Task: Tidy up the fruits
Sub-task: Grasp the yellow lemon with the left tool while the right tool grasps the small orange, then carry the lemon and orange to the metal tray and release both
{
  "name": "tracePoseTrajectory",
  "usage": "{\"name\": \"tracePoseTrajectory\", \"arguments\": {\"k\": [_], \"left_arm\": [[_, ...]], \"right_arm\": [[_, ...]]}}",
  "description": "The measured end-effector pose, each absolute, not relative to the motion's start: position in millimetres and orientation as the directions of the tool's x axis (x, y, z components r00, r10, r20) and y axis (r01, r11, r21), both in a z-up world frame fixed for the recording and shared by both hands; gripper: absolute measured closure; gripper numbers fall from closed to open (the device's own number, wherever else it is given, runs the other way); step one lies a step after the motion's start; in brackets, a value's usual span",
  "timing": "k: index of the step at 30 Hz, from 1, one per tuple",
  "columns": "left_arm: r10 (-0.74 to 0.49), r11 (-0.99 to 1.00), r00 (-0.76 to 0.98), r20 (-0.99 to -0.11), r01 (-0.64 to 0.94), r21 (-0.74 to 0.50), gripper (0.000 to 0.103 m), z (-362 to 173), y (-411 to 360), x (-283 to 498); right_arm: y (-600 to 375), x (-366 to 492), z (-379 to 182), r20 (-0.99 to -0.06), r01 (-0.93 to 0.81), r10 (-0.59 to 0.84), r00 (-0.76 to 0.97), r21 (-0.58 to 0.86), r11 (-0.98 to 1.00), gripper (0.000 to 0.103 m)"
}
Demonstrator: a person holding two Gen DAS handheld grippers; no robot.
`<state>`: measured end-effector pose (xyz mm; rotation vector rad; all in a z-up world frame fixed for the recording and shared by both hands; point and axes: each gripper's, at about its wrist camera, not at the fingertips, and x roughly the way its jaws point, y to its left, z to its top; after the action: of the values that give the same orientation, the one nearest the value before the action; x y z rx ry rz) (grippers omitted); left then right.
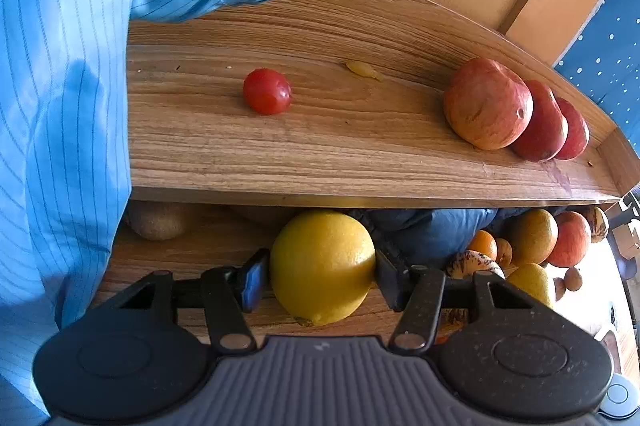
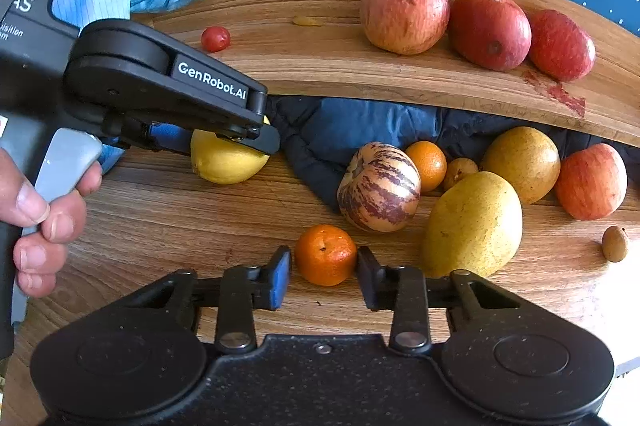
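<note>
Wooden tray (image 1: 360, 162) holds 3 apples; left fingers (image 1: 320, 276) clamp lemon (image 1: 322, 266), right fingers (image 2: 324, 272) flank mandarin (image 2: 326, 254)

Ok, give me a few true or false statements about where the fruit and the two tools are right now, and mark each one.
1. The left tool is clamped on a lemon. True.
2. Three apples sit on the raised wooden shelf. True.
3. The right tool holds a banana. False: its fingers flank a small orange resting on the table; contact is not clear.
4. The cherry tomato lies on the table beside the mango. False: it is on the shelf, left of the apples.
5. A striped melon rests on the table. True.
</note>
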<state>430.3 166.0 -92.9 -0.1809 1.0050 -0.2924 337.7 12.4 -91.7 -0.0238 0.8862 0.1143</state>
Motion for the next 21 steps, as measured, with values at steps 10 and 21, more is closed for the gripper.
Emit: {"name": "tracePoseTrajectory", "arguments": {"k": [10,21], "left_arm": [[-0.312,0.95,0.479,-0.821,0.171,-0.261,0.044,-88.6,159.1,401.0],[-0.31,0.946,0.509,-0.803,0.252,-0.206,0.044,-59.7,107.1,353.0]], "right_arm": [[2.1,314.2,-84.6,-0.745,-0.13,0.138,0.653,0.069,0.989,0.068],[-40.6,251.5,-59.6,-0.686,-0.092,0.129,0.716,0.091,0.992,0.068]]}}
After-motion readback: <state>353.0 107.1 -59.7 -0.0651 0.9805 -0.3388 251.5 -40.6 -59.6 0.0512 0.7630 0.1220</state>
